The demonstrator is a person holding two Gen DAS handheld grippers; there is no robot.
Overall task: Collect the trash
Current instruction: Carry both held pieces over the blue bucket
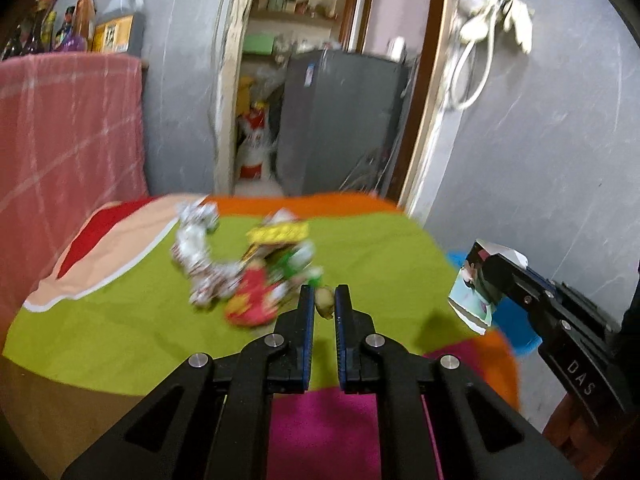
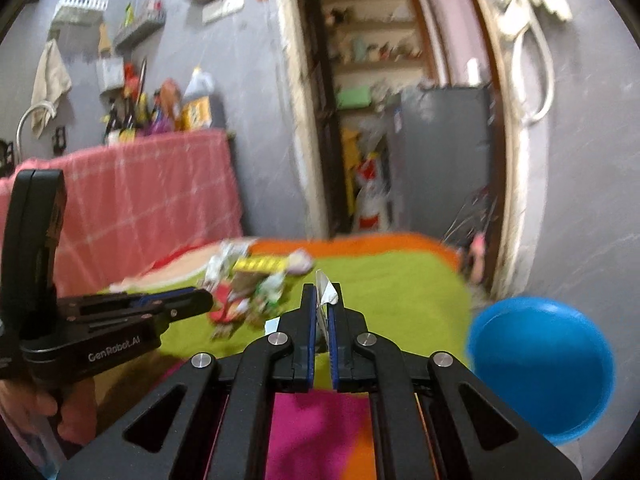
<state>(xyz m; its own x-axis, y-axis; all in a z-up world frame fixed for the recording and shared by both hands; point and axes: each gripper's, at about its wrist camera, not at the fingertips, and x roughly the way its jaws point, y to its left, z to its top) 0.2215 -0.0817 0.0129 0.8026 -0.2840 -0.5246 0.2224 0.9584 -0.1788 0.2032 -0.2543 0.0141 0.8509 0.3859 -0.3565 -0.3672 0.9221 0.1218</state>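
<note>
On your far left a pink checked cloth (image 1: pixel 68 132) hangs over a raised surface, with bottles and a jug (image 1: pixel 120 20) lined up on top against the grey wall. Below it the bed cover (image 1: pixel 380 248) spreads out in green, orange and magenta, and a peach and red fabric (image 1: pixel 104 252) lies at its left edge. The trash pile (image 1: pixel 248 264) sits near the middle of the green patch: silver crumpled wrappers, a yellow packet, and red and green wrappers bunched together, all blurred. Your left gripper (image 1: pixel 325 300) hangs just in front of that pile with its jaws nearly together, pinching a small yellowish scrap (image 1: pixel 325 301) between the blue pads; what the scrap is you cannot tell from the blur. Past the doorway a grey cabinet (image 1: pixel 344 120) stands in the next room. Further right, your right gripper (image 2: pixel 322 306) has its jaws clamped on a folded piece of white printed paper (image 2: pixel 326 294), held off the cover. At the far right a blue bowl (image 2: pixel 540 364) sits beside the bed, below and to the right of that gripper, apart from it
</note>
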